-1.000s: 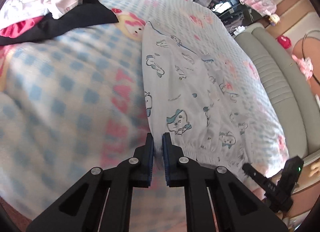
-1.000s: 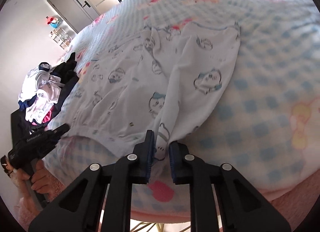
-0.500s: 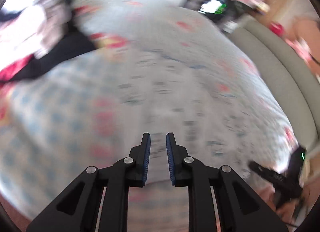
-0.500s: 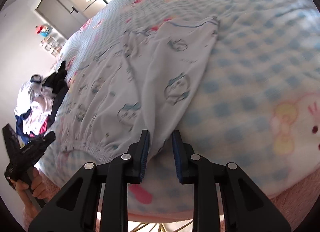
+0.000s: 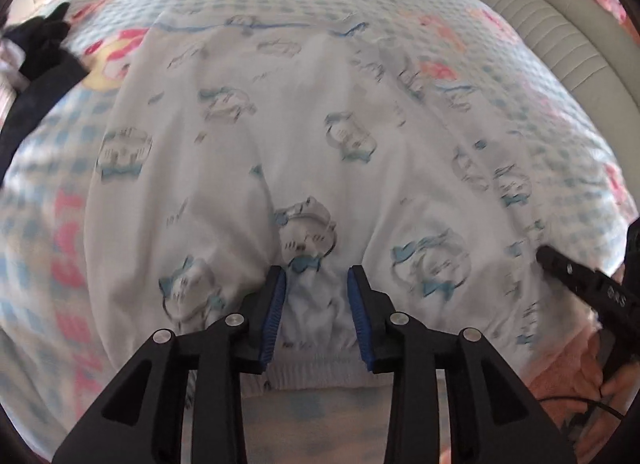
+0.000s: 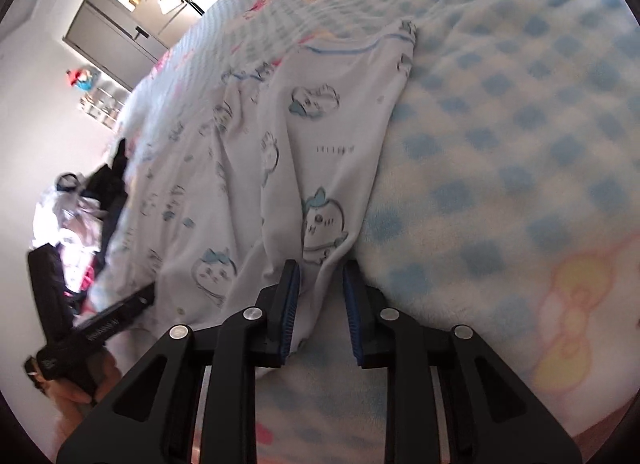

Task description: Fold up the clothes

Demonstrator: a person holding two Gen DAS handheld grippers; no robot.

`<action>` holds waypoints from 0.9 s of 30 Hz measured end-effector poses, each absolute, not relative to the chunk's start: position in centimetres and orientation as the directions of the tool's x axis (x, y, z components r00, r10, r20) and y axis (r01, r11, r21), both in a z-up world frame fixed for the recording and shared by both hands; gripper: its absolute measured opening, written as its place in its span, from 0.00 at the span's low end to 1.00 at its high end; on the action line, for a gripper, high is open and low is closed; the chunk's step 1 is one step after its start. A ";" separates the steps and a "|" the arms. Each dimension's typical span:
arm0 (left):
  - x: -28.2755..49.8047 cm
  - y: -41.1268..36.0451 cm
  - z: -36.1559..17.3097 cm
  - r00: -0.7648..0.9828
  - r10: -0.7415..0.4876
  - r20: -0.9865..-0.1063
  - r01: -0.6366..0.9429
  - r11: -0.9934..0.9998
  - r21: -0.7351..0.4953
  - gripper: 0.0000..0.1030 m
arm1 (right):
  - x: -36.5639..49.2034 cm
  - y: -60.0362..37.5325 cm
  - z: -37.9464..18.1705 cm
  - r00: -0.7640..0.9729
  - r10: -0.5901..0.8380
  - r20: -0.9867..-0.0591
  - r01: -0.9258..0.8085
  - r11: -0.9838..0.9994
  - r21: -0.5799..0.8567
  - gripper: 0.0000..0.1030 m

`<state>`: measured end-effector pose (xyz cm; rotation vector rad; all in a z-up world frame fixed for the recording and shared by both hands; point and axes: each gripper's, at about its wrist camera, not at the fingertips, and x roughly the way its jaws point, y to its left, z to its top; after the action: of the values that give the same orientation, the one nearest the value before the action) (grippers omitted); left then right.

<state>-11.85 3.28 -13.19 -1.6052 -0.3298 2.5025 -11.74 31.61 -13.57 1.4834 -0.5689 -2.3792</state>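
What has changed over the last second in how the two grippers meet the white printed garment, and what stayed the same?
Both grippers opened. The left gripper slid from the white printed garment's side edge to mid-waistband. The right gripper let go of the corner, which now lies loose between its fingers. The garment stayed spread on the checked blanket.

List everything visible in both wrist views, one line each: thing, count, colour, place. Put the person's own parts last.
printed garment: one, white with blue cartoon figures, spread flat on the bed, elastic edge nearest the grippers.
blanket: one, blue and white check with pink figures, covering the bed.
clothes pile: one heap, black, white and pink, at the far side of the bed.
headboard: one, grey, padded, beside the bed.
cabinet: one, grey, against the wall.
left gripper: one, black with blue pads, open over the garment's elastic edge.
right gripper: one, black with blue pads, open around the garment's corner.
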 end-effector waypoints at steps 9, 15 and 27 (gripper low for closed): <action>-23.1 6.0 -7.3 -0.510 0.218 -0.832 -0.095 -0.976 -0.197 0.43 | -23.8 36.8 -8.4 -0.517 -0.277 -0.810 -0.019 -0.942 0.334 0.34; -31.1 7.1 -8.0 -0.487 0.233 -0.842 -0.092 -0.972 -0.216 0.43 | -24.8 40.2 -11.9 -0.520 -0.344 -0.782 -0.090 -0.888 0.451 0.35; -37.3 13.9 -11.5 -0.361 0.265 -0.894 -0.269 -0.948 -0.172 0.49 | -27.4 38.5 -15.9 -0.444 -0.433 -0.785 -0.082 -0.852 0.517 0.53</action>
<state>-37.34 13.88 -11.52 -1.5459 0.0052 2.3547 -27.37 38.49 -15.93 1.5187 -0.7335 -2.3894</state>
